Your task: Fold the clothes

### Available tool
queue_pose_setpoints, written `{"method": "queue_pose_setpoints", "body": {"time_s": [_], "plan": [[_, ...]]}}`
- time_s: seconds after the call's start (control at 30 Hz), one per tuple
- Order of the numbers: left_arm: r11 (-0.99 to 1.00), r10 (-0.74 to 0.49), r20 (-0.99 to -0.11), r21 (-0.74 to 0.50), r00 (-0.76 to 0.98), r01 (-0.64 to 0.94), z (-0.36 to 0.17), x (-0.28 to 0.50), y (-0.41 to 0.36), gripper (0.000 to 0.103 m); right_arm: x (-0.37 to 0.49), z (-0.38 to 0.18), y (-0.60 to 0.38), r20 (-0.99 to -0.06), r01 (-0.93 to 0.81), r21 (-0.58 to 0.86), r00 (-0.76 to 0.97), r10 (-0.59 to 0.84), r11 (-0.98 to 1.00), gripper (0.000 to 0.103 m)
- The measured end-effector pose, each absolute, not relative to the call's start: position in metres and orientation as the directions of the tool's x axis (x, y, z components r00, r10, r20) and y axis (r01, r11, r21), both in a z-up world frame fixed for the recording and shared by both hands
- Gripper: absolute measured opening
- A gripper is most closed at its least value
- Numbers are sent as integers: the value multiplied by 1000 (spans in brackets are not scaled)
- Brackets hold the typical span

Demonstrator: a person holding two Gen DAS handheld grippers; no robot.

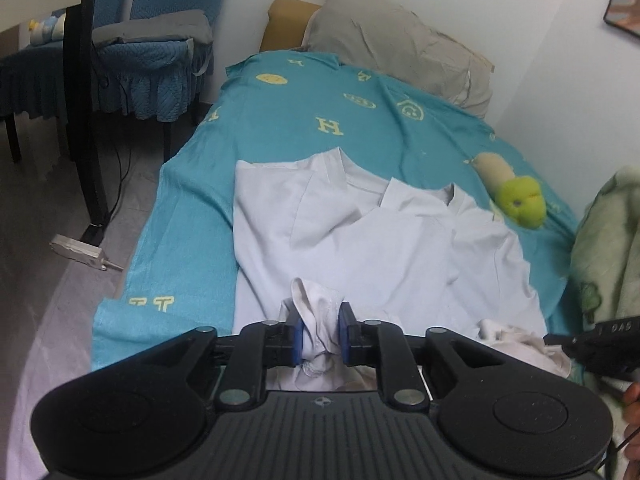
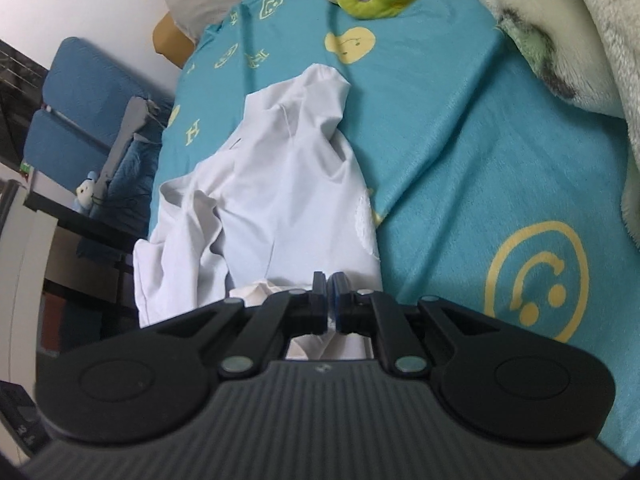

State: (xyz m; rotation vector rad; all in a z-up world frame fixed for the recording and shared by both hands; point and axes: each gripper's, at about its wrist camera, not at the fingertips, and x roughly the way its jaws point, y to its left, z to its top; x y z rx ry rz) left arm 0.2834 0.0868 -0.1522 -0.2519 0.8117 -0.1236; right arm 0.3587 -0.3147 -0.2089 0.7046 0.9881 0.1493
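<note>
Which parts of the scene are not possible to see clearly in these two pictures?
- Shirt near hem: both views, gripper bodies cover it.
- Right gripper grip: the shut fingers hide what cloth they pinch.
- Right gripper in left view: cut off by the edge.
- Green toy: blurred, details unclear.

A bed (image 1: 192,184) with a teal sheet bears a white shirt (image 1: 372,240), green plush toy (image 1: 520,200) and grey pillow (image 1: 400,44).

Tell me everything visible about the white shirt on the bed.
The white shirt is thin, wrinkled, cotton-like fabric with a V-neck collar, lying partly folded, sleeves turned in, on the teal sheet. Its near hem is bunched. A clump of it sits between the blue pads of the left hand-held gripper; the right hand-held gripper is shut on the other hem corner. A green plush toy lies beside it.
</note>
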Motion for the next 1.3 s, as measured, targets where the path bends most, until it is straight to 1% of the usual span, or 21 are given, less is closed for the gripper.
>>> {"method": "queue_pose_setpoints", "body": {"time_s": [0.03, 0.07, 0.1, 0.13, 0.17, 0.2, 0.23, 0.4, 0.53, 0.63, 0.7, 0.77, 0.83, 0.93, 1.07, 1.13, 1.2, 1.23, 1.27, 1.3], "plan": [[962, -204, -699, -272, 685, 9, -150, 280, 86, 48, 357, -206, -317, -710, 193, 611, 561, 425, 768, 10], [963, -194, -695, -269, 692, -1, -147, 274, 85, 56, 355, -204, -318, -707, 194, 616, 563, 428, 764, 17], [964, -185, -691, -267, 699, -9, -141, 265, 83, 67, 351, -200, -320, -700, 192, 621, 572, 428, 760, 26], [965, -176, -686, -264, 706, -15, -136, 256, 81, 73, 344, -194, -321, -684, 185, 628, 594, 423, 756, 54], [965, -174, -680, -262, 712, -14, -131, 247, 79, 77, 336, -188, -322, -669, 179, 635, 615, 418, 752, 81], [966, -172, -674, -260, 719, -13, -127, 237, 77, 83, 329, -182, -324, -652, 172, 641, 635, 413, 748, 87], [967, -167, -669, -253, 724, -11, -124, 227, 75, 86, 321, -176, -324, -640, 162, 644, 650, 410, 748, 86], [979, -150, -660, -203, 737, 17, -108, 186, 58, 94, 278, -150, -313, -606, 89, 626, 680, 412, 775, 87], [981, -133, -629, -192, 766, 13, -94, 147, 53, 102, 243, -132, -298, -602, 33, 584, 688, 405, 811, 86], [966, -134, -633, -256, 763, -42, -95, 120, 59, 102, 219, -134, -289, -609, 35, 580, 682, 404, 814, 86], [939, -142, -656, -326, 741, -108, -104, 103, 69, 102, 205, -144, -283, -629, 76, 594, 665, 403, 801, 86], [895, -190, -694, -413, 694, -169, -120, 97, 80, 102, 194, -157, -277, -648, 119, 624, 631, 427, 772, 87], [840, -250, -725, -492, 642, -230, -137, 97, 91, 102, 185, -171, -274, -645, 172, 681, 601, 472, 712, 87], [754, -329, -732, -584, 596, -301, -157, 101, 105, 101, 173, -189, -271, -617, 262, 761, 573, 539, 593, 87], [665, -429, -716, -663, 551, -344, -179, 109, 110, 97, 166, -215, -260, -576, 368, 817, 525, 627, 443, 87], [634, -458, -715, -679, 528, -370, -191, 113, 108, 94, 166, -225, -252, -584, 398, 811, 499, 640, 429, 87], [619, -460, -708, -688, 536, -377, -196, 113, 108, 94, 169, -230, -246, -601, 408, 798, 499, 624, 443, 86], [611, -453, -699, -695, 553, -379, -196, 113, 109, 93, 171, -232, -245, -607, 409, 794, 510, 610, 450, 83], [600, -448, -694, -701, 564, -386, -197, 116, 111, 93, 173, -234, -245, -611, 408, 792, 523, 595, 455, 74], [588, -443, -688, -707, 574, -393, -199, 118, 113, 91, 176, -233, -246, -612, 405, 791, 538, 580, 459, 69]]}}
